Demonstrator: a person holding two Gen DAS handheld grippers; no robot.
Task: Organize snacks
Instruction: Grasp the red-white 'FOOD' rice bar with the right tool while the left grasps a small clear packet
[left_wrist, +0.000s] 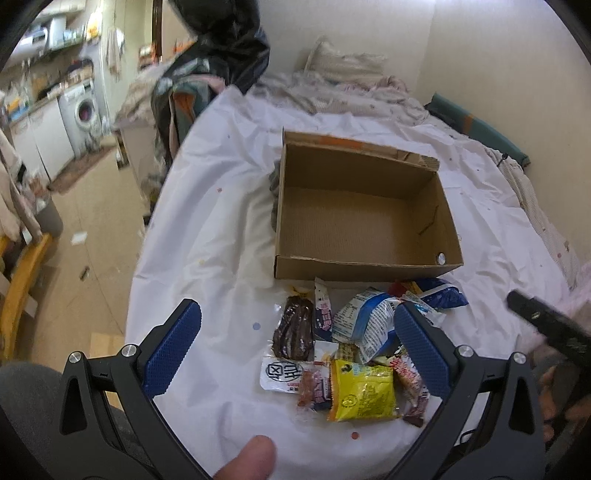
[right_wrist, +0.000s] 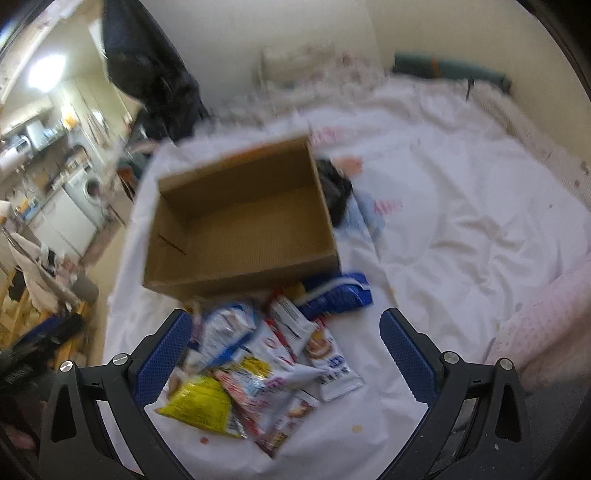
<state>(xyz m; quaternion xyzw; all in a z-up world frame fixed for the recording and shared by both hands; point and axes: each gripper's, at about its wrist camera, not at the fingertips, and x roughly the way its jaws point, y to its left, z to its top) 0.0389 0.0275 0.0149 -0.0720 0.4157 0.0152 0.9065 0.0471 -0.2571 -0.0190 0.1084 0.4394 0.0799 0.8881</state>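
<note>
Both tools hang over the bed with their jaws spread wide and nothing between them. The left gripper (left_wrist: 297, 349) hovers above the pile of snacks (left_wrist: 354, 350); the yellow packet (left_wrist: 360, 391) and a dark brown packet (left_wrist: 293, 328) lie between its blue pads, nearer the right-hand one, touching neither as far as I can see. The right gripper (right_wrist: 286, 356) is released too, with the same pile (right_wrist: 266, 365) between its jaws toward the left pad; that view is blurred. One cardboard box (left_wrist: 354, 210) sits open just beyond the pile, ahead of both sets of jaws, one blue bag (left_wrist: 441, 293) close to its near wall. I count about ten packets; the overlap hides the exact number. All of it rests on the white bedsheet (left_wrist: 207, 229).
</note>
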